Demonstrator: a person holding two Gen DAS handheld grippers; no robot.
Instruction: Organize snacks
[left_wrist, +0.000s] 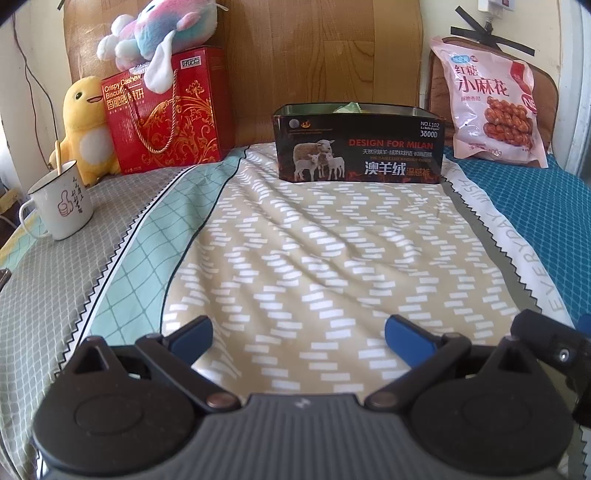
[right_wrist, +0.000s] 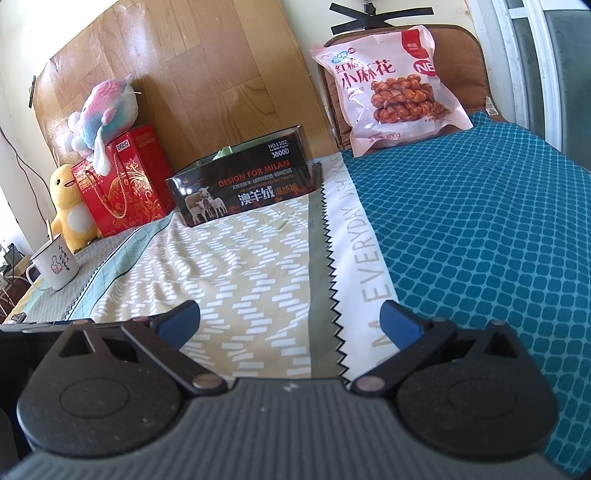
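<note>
A black open tin box (left_wrist: 358, 147) (right_wrist: 243, 186) printed with sheep stands on the patterned bed cover, with a bit of green wrapper (left_wrist: 347, 107) showing above its rim. A pink bag of twisted dough snacks (left_wrist: 495, 103) (right_wrist: 395, 88) leans against a brown cushion at the back right. A red biscuit gift box (left_wrist: 166, 110) (right_wrist: 125, 184) stands at the back left. My left gripper (left_wrist: 299, 334) hovers open over the cover, well short of the tin, nothing between its blue fingers. My right gripper (right_wrist: 290, 321) is open too, empty, beside it.
A white enamel mug (left_wrist: 61, 201) (right_wrist: 55, 264) with a stick in it sits at the left edge. A yellow duck plush (left_wrist: 85, 125) and a pastel plush (left_wrist: 159, 33) sit by the red box. A wooden headboard (left_wrist: 314, 51) stands behind. Blue mat (right_wrist: 480, 240) covers the right.
</note>
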